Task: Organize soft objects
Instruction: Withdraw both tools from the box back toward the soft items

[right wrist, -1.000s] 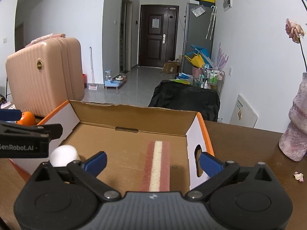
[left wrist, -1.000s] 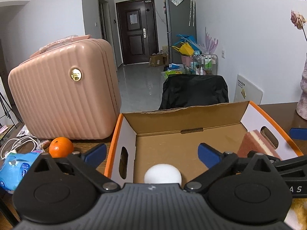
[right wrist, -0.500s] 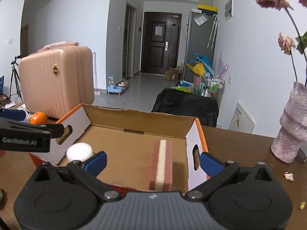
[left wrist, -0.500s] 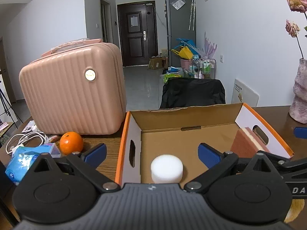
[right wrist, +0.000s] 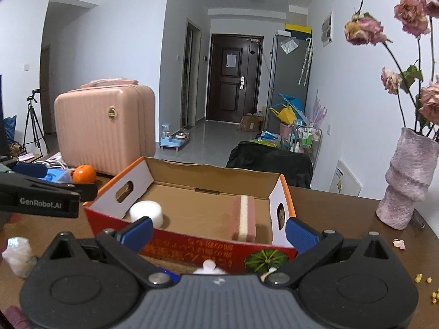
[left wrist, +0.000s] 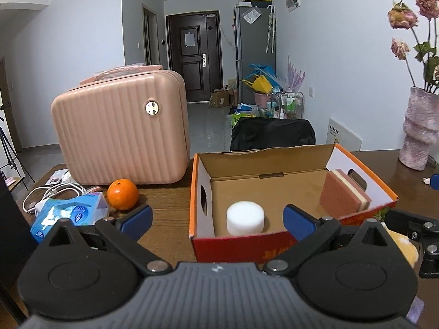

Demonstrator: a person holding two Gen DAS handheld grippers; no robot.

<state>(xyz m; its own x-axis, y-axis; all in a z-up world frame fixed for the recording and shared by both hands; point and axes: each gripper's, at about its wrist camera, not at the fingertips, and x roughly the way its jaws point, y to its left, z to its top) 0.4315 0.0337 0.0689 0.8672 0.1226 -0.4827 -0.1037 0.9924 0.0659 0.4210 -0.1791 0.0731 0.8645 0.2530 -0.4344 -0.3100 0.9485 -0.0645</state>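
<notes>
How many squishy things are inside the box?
2. A round white sponge sits near the box's front left corner, and a pink and cream sponge stands on edge by the right wall. Nothing else shows inside.

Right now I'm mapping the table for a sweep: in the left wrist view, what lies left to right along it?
Blue tissue pack → orange → white round sponge in the cardboard box → pink layered sponge → pink vase.

White round sponge (left wrist: 245,217), pink-and-cream striped sponge (left wrist: 343,194), orange-rimmed box (left wrist: 362,171).
</notes>
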